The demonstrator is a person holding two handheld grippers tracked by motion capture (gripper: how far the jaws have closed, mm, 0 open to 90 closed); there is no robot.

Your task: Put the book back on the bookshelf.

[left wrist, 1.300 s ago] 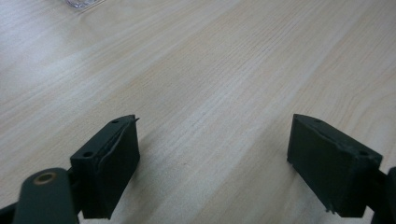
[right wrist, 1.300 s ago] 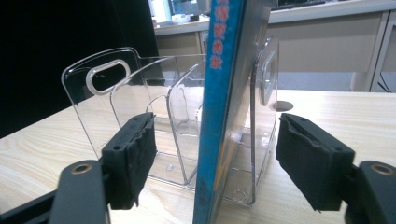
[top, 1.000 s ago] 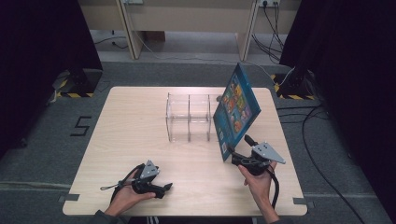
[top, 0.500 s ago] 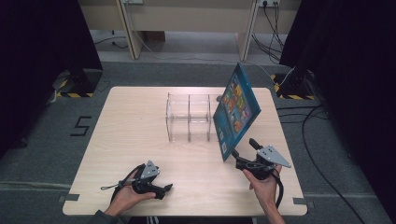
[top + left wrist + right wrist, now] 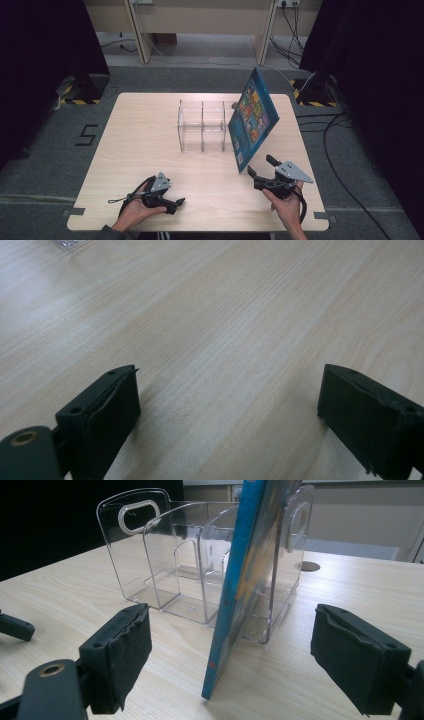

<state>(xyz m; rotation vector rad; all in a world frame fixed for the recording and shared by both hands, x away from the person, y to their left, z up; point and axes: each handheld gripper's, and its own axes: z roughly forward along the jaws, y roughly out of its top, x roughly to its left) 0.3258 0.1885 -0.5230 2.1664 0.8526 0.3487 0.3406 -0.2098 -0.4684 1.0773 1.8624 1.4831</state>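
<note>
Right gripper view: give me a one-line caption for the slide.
Open right gripper faces the blue book standing on edge, leaning on the clear plastic organizer.

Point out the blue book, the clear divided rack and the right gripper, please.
blue book [image 5: 253, 116]: high view, middle of its front cover.
clear divided rack [image 5: 167, 562]: right gripper view, a middle divider wall.
right gripper [image 5: 261, 166]: high view, midway between its open fingertips.

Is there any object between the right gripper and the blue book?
Nothing visible does. The right gripper is open, and the blue book stands directly before it, leaning on the clear plastic organizer. Only bare table lies between.
</note>
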